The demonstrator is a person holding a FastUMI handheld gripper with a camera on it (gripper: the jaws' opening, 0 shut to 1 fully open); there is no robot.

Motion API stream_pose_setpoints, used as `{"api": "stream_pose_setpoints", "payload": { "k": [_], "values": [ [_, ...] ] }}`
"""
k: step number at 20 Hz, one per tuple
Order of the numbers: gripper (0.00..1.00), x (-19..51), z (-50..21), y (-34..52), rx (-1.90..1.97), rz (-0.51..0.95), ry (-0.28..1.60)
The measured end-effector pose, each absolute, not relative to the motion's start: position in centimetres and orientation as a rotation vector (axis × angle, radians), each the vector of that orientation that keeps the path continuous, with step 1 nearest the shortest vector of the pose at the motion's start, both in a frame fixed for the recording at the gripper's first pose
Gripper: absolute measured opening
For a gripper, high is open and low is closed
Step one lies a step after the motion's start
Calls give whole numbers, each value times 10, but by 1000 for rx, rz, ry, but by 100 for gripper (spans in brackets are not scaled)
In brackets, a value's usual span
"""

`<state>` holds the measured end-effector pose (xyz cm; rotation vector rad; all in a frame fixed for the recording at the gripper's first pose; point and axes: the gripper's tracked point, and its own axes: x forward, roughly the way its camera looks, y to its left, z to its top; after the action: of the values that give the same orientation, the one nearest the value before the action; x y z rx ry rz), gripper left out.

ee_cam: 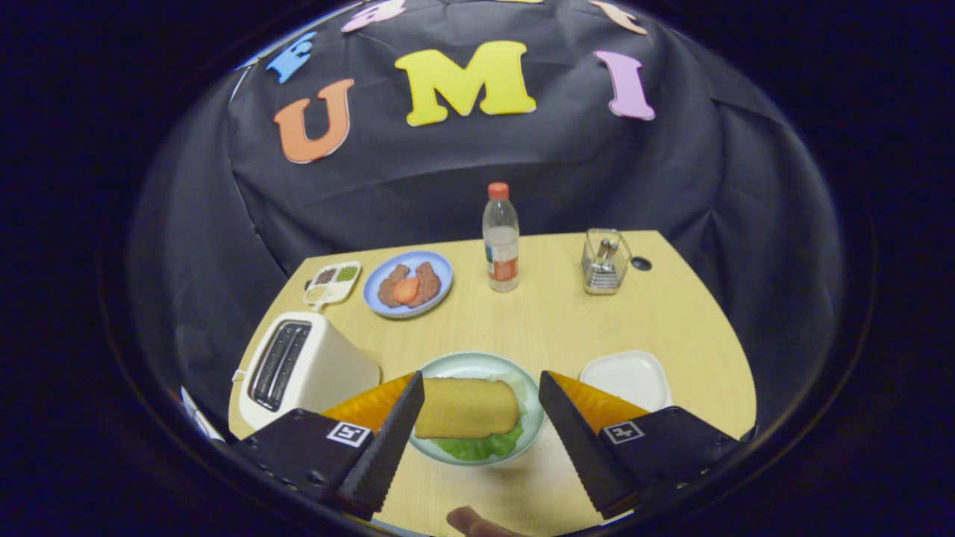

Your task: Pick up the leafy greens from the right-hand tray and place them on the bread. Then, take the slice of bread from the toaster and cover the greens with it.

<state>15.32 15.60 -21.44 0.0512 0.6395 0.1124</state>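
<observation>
gripper: the gripper [481, 406] sits at the bottom of the frame with its fingers spread wide and nothing between them, hovering over the plate, so it's holding zilch right now

bread + greens: lower centre, a slice of bread [465, 407] lies on top of the leafy greens [477, 447], which poke out under its near edge, all on a pale green plate [453, 366]. Looks to me like the sandwich is already stacked, which would explain the wide-open fingers

toaster: white toaster [302, 369] at lower left, slots facing up. Slots look dark and empty, but can't really see down into them

right-hand tray: white tray [625, 377] lower right, nothing on it, fits with the greens having been taken from there

hard to tell: whether there's a bottom slice under the greens, it's covered. A fingertip [470, 522] pokes in at the very bottom, cut off

background stuff: blue plate of food [408, 283], water bottle [501, 239], wire holder [605, 261] across the middle, well away from the action
</observation>
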Motion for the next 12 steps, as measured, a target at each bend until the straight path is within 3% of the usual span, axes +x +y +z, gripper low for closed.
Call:
{"api": "stream_pose_setpoints", "payload": {
  "k": [6, 12],
  "values": [
    [96, 84, -100, 174, -37, 109, 315],
    [96, 22, -32, 180, -77, 116, 115]
  ]
}}
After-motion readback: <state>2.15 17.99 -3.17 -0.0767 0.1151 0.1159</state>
